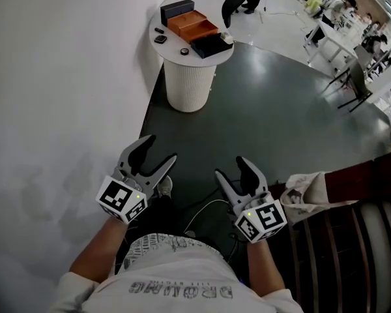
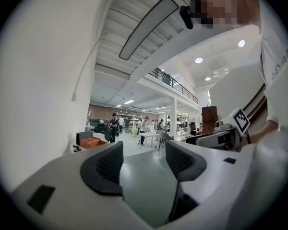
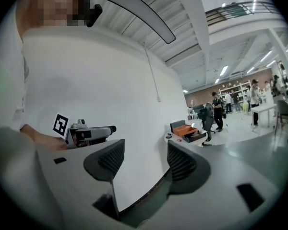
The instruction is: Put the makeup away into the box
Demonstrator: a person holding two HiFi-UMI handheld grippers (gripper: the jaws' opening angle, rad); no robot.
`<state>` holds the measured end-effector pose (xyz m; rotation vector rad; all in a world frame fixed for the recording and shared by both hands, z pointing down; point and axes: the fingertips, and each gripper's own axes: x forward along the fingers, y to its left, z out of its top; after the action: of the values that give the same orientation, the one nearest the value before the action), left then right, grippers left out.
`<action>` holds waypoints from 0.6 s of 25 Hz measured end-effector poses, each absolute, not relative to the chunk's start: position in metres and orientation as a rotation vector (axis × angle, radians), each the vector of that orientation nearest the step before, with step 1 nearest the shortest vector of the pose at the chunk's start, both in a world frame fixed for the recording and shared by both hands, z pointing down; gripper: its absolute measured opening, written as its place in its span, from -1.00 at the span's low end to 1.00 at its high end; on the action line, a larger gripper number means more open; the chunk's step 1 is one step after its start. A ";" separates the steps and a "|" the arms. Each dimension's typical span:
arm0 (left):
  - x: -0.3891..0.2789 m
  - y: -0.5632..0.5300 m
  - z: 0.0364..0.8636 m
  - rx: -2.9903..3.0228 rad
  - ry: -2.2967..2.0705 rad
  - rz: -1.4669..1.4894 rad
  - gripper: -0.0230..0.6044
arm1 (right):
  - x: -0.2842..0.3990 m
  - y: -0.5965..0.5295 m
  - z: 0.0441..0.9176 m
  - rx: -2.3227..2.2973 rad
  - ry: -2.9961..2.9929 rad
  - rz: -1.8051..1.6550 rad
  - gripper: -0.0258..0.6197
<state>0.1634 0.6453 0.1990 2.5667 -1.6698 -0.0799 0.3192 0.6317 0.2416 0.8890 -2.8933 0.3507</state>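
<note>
A round white table (image 1: 176, 54) stands far ahead by the wall. On it lie an open orange box (image 1: 192, 25), a dark box (image 1: 177, 8) behind it, an open black case (image 1: 210, 44) and a few small dark makeup items (image 1: 160, 39). My left gripper (image 1: 159, 150) and right gripper (image 1: 231, 167) are held low in front of me, well short of the table, both open with nothing between the jaws. The left gripper view shows its jaws (image 2: 144, 164) apart and the orange box (image 2: 92, 142) far off. In the right gripper view the jaws (image 3: 145, 164) also stand apart, with the box (image 3: 186, 130) distant.
A white curved wall (image 1: 65, 96) runs along the left. A dark wooden bench (image 1: 358, 240) with a pale bag (image 1: 306, 194) stands at the right. A thin cable (image 1: 205, 207) lies on the dark floor by my feet. People, desks and chairs (image 1: 352, 77) fill the far room.
</note>
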 end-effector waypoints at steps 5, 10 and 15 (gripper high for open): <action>0.138 0.603 0.204 2.584 -1.639 -0.049 -0.04 | 0.292 0.586 0.245 0.921 -2.886 0.368 -0.06; 0.106 0.563 0.204 2.576 -1.621 -0.027 -0.04 | 0.263 0.546 0.242 0.937 -2.869 0.375 -0.06; 0.072 0.525 0.207 2.577 -1.600 -0.021 -0.04 | 0.232 0.507 0.243 0.967 -2.846 0.387 -0.06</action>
<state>0.0720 0.5254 0.2072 2.5774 -1.5997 -0.0212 0.2322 0.5071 0.2429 0.9667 -2.8461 0.3867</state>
